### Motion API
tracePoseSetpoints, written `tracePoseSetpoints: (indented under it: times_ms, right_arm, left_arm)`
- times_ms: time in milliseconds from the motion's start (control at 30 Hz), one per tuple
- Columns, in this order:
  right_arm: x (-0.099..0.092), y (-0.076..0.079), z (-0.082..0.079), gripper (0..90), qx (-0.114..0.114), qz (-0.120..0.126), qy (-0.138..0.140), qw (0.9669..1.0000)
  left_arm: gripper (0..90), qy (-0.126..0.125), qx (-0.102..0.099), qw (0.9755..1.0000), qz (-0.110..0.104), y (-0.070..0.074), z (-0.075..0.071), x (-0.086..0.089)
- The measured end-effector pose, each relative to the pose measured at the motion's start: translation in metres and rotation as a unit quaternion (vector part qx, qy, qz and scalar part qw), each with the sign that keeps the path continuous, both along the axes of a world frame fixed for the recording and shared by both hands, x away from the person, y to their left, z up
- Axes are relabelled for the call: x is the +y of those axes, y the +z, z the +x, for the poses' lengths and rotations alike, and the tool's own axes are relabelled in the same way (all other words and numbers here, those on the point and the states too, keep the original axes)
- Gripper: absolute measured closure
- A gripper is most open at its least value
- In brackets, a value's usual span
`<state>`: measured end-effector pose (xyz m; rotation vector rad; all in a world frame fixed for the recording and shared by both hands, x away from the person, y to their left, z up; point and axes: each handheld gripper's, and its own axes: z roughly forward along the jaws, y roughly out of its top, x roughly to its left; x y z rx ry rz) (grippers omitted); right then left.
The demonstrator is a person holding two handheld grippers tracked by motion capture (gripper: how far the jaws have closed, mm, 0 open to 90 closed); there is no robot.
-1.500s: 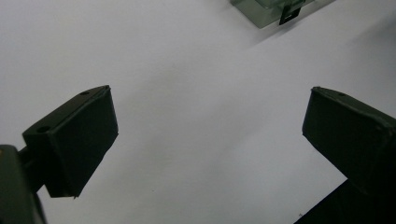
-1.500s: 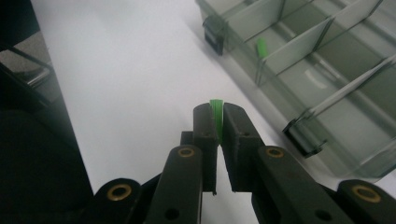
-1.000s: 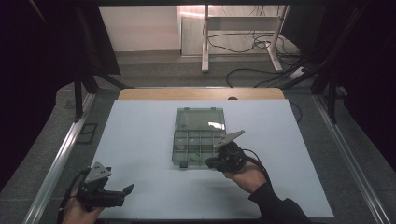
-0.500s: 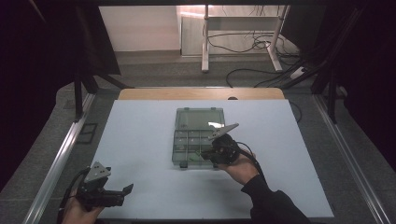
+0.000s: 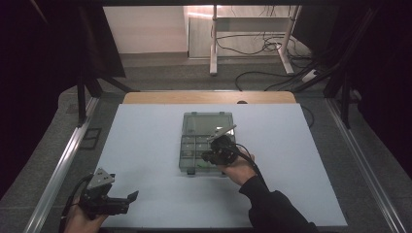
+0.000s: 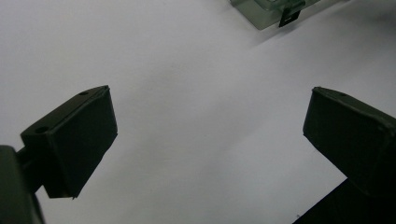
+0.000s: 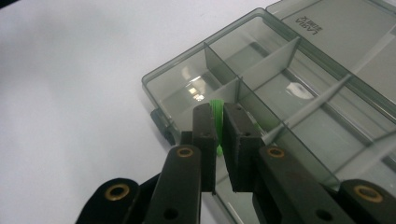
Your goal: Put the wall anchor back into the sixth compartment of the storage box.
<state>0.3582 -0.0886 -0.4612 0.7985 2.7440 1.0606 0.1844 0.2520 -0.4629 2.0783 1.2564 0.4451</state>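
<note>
A clear smoky plastic compartment box (image 5: 206,127) lies open in the middle of the white table (image 5: 145,145), its lid folded back on the far side. My right gripper (image 5: 210,156) hovers over the box's near right compartments. In the right gripper view this gripper (image 7: 219,117) is shut on a small green piece (image 7: 215,108), just above a divider of the box (image 7: 280,88). My left gripper (image 5: 127,201) rests at the table's near left corner, held in a hand. Its jaws stand wide apart (image 6: 210,126) over bare table, with the box's corner (image 6: 264,11) far ahead.
A black latch (image 6: 289,17) sticks out of the box's front wall. A wooden strip (image 5: 209,97) borders the table's far edge, and metal rails (image 5: 63,160) run along both sides. Cables (image 5: 262,46) and a stand's leg (image 5: 213,43) are on the floor beyond.
My right gripper has moved to the left, from beside the box's right edge to over its near compartments, still shut on the green piece. The left gripper has stayed put.
</note>
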Motion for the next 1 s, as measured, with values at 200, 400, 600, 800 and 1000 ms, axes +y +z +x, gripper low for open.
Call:
tracePoseSetpoints:
  times_ms: [200, 400, 600, 800, 1000]
  right_arm:
    - [0.012, -0.01, 0.003, 81.8, -0.002, -0.021, 0.006, 0.9998]
    - [0.012, -0.009, -0.001, 74.5, -0.018, -0.031, 0.005, 0.9994]
    - [0.002, 0.002, -0.006, 62.1, -0.013, -0.013, 0.007, 0.9998]
    - [-0.008, 0.007, -0.018, 46.3, -0.024, -0.019, 0.008, 0.9995]
    - [-0.026, 0.015, -0.034, 32.7, -0.029, -0.014, 0.007, 0.9995]
  left_arm:
    - [3.4, -0.001, -0.001, 1.0, 0.0, 0.0, 0.0, 0.0]
    - [3.4, 0.004, 0.001, 1.0, -0.008, 0.0, 0.0, 0.002]
    - [3.5, 0.003, 0.0, 1.0, -0.004, 0.0, 0.0, 0.001]
    - [3.5, 0.003, 0.0, 1.0, -0.007, 0.0, 0.0, 0.002]
    - [3.5, 0.003, 0.0, 1.0, -0.006, 0.0, 0.0, 0.001]
